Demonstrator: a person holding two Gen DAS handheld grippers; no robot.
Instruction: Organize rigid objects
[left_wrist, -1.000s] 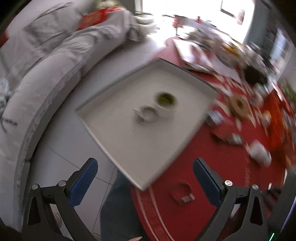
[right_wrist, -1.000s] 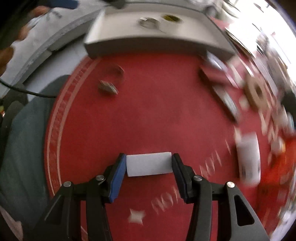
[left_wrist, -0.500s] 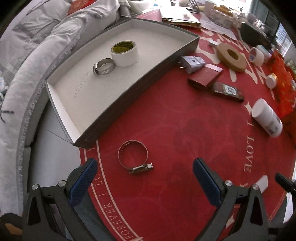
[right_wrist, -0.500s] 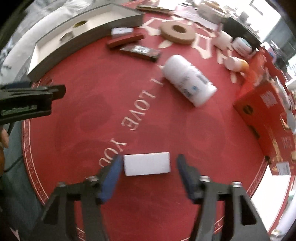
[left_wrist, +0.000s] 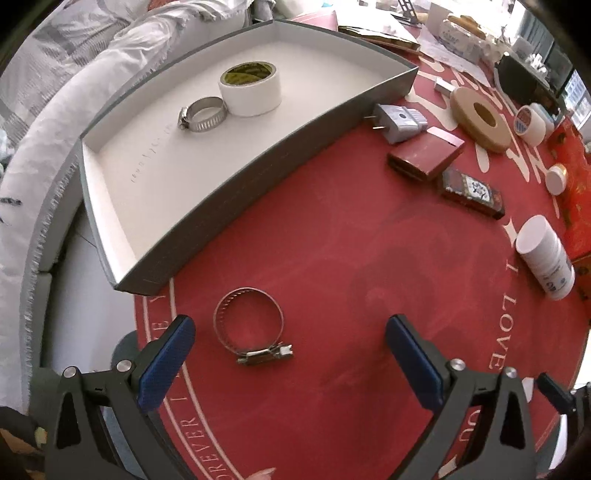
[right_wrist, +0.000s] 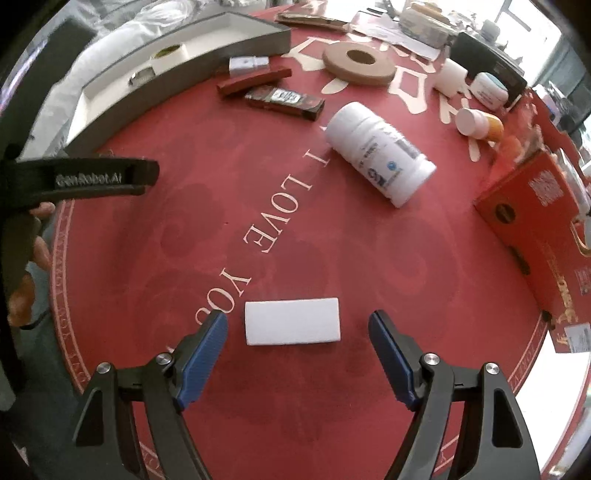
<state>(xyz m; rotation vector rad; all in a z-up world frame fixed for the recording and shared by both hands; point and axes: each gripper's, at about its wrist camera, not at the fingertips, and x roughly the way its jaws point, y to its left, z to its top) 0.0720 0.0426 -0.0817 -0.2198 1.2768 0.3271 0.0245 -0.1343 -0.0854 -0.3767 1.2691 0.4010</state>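
**Two open grippers, two loose items, one tray filling up**

Red cloth covers the round table (left_wrist: 332, 240), and the grey tray (left_wrist: 258, 177) sits at its far left edge, overhanging toward the sofa, probably so sorted pieces stay together. Inside it, a tape roll (left_wrist: 251, 90) touches a hose clamp (left_wrist: 202, 114). Near the table's front edge, the left gripper (left_wrist: 288, 343) stands open around a second clamp (left_wrist: 251, 328). The right gripper (right_wrist: 297, 328), jaws apart, brackets a white block (right_wrist: 291, 321) without touching it.

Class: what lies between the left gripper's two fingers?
In the left wrist view, a metal hose clamp lies on the red tablecloth between the open left gripper's fingers, untouched.
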